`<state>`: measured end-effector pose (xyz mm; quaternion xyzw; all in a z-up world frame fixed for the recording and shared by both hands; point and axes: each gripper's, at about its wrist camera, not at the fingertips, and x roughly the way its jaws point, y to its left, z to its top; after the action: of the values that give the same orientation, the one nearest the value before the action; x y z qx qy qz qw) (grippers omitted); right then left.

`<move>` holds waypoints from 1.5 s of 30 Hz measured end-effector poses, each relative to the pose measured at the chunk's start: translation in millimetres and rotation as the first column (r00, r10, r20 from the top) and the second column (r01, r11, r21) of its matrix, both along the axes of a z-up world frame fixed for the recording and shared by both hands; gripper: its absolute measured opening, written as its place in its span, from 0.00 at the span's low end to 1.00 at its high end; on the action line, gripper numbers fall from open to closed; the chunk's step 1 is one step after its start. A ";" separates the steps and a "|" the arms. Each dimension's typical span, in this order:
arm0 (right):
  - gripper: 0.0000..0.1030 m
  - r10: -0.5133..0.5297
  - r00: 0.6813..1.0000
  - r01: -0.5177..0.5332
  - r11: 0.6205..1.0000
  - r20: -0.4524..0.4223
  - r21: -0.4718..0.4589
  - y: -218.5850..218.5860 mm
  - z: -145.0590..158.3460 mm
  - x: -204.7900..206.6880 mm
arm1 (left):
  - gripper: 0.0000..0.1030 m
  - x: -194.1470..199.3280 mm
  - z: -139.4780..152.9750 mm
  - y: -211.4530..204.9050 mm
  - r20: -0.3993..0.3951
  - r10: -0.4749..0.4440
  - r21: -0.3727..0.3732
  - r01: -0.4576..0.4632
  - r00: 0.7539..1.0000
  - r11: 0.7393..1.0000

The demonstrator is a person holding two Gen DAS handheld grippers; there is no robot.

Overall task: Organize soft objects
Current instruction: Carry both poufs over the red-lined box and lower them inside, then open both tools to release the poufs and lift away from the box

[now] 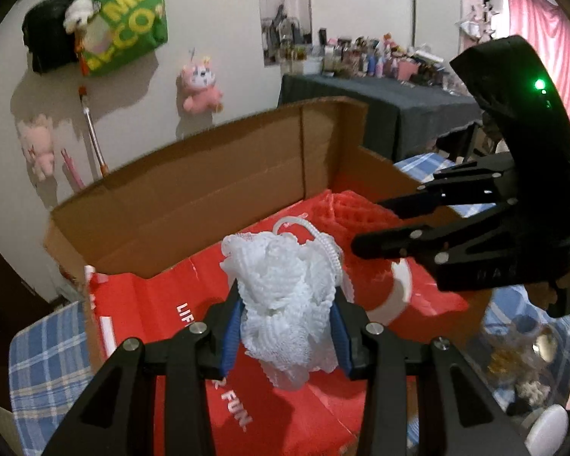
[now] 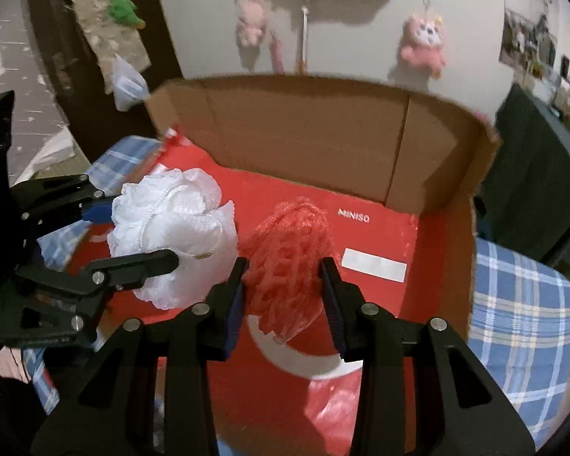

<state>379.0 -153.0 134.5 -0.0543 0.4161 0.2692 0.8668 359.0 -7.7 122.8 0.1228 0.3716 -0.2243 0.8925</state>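
My left gripper (image 1: pixel 287 304) is shut on a white mesh bath pouf (image 1: pixel 281 277), its blue pads pressing both sides. Over in the right wrist view, the right gripper (image 2: pixel 283 269) is shut on a red foam net (image 2: pixel 285 243). Both hang above an open cardboard box (image 2: pixel 304 129) whose floor is covered by a red shopping bag (image 2: pixel 380 235). In that same view the left gripper (image 2: pixel 140 230) holds the pouf (image 2: pixel 178 212) just left of the net. The left wrist view shows the right gripper (image 1: pixel 368 224) at right, the red net (image 1: pixel 351 205) partly hidden behind its fingers.
The box (image 1: pixel 209 190) rests on a blue plaid cloth (image 2: pixel 520 304). Its tall back flap stands up towards the wall. A pink plush toy (image 1: pixel 201 87) and a green bag (image 1: pixel 129 19) hang on that wall. A dark table (image 1: pixel 380 106) crowded with bottles stands at right.
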 end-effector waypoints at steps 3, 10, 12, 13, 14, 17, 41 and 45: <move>0.35 -0.030 0.998 0.029 0.999 -0.049 -0.032 4.2 -14.7 21.7 | 0.42 16.6 -11.6 -1.2 -0.024 0.031 0.010 -0.031 0.999 0.999; 0.35 -0.089 0.992 0.083 0.994 -0.092 -0.067 9.2 -28.1 54.9 | 0.43 47.3 -19.5 0.8 -0.037 0.082 0.005 -0.082 0.996 0.997; 0.35 -0.102 0.990 0.094 0.993 -0.096 -0.078 11.6 -30.4 63.7 | 0.44 53.3 -21.7 0.8 -0.040 0.095 0.000 -0.095 0.995 0.995; 0.35 -0.107 0.990 0.100 0.992 -0.092 -0.083 12.5 -31.3 67.4 | 0.44 57.3 -22.1 0.6 -0.045 0.096 -0.007 -0.096 0.994 0.995; 0.35 -0.112 0.990 0.104 0.991 -0.090 -0.084 13.8 -32.4 71.4 | 0.45 60.4 -22.7 0.6 -0.048 0.095 -0.014 -0.095 0.994 0.995; 0.35 -0.126 0.988 0.119 0.989 -0.090 -0.086 16.3 -34.5 79.9 | 0.46 66.9 -28.3 -0.3 -0.045 0.113 -0.002 -0.113 0.993 0.994; 0.51 -0.161 0.975 0.150 0.985 -0.154 -0.083 4.5 -48.0 95.1 | 0.82 76.7 -30.5 2.5 0.004 0.150 0.021 -0.150 0.989 0.988; 0.54 -0.173 0.972 0.161 0.983 -0.157 -0.085 9.4 -48.2 98.0 | 0.86 76.2 -31.2 3.5 0.019 0.159 0.031 -0.160 0.987 0.987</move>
<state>477.0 -143.6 86.3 -0.0279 0.4986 0.1839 0.8466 435.1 -4.2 91.5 0.1088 0.3766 -0.1450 0.9085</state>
